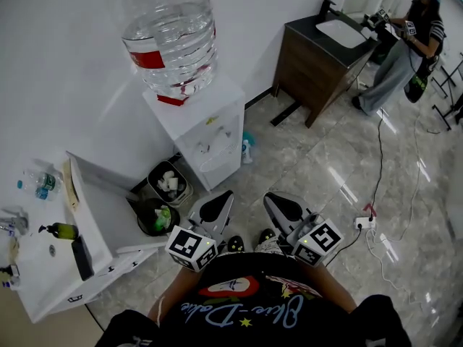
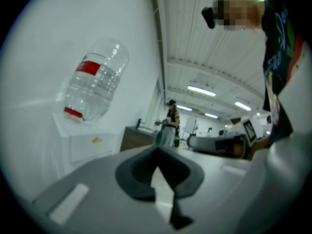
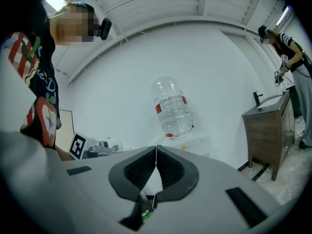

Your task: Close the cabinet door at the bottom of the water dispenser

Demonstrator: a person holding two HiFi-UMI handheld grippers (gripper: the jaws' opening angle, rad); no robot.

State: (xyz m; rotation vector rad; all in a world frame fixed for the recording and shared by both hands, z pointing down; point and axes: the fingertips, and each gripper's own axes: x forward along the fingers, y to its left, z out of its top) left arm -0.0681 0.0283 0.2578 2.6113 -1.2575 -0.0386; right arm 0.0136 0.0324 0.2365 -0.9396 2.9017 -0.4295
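The white water dispenser [image 1: 206, 125] stands against the wall with a large clear bottle [image 1: 170, 31] upside down on top. Its lower front [image 1: 221, 166] faces me, but from this steep angle I cannot make out how the cabinet door stands. My left gripper [image 1: 226, 195] and right gripper [image 1: 270, 196] are held side by side close to my body, a short way in front of the dispenser and touching nothing. Both are shut and empty. The left gripper view shows the left gripper [image 2: 156, 152], bottle [image 2: 95, 82] and dispenser top [image 2: 85, 140]. The right gripper view shows the right gripper [image 3: 156, 149] and bottle [image 3: 173, 106].
Two waste bins [image 1: 168, 181] [image 1: 155, 217] sit left of the dispenser, beside a white table [image 1: 98, 223] with bottles. A wooden sink cabinet [image 1: 318, 56] stands at the back right, with another person [image 1: 412, 35] by it. A power strip [image 1: 364, 223] and cables lie on the floor at right.
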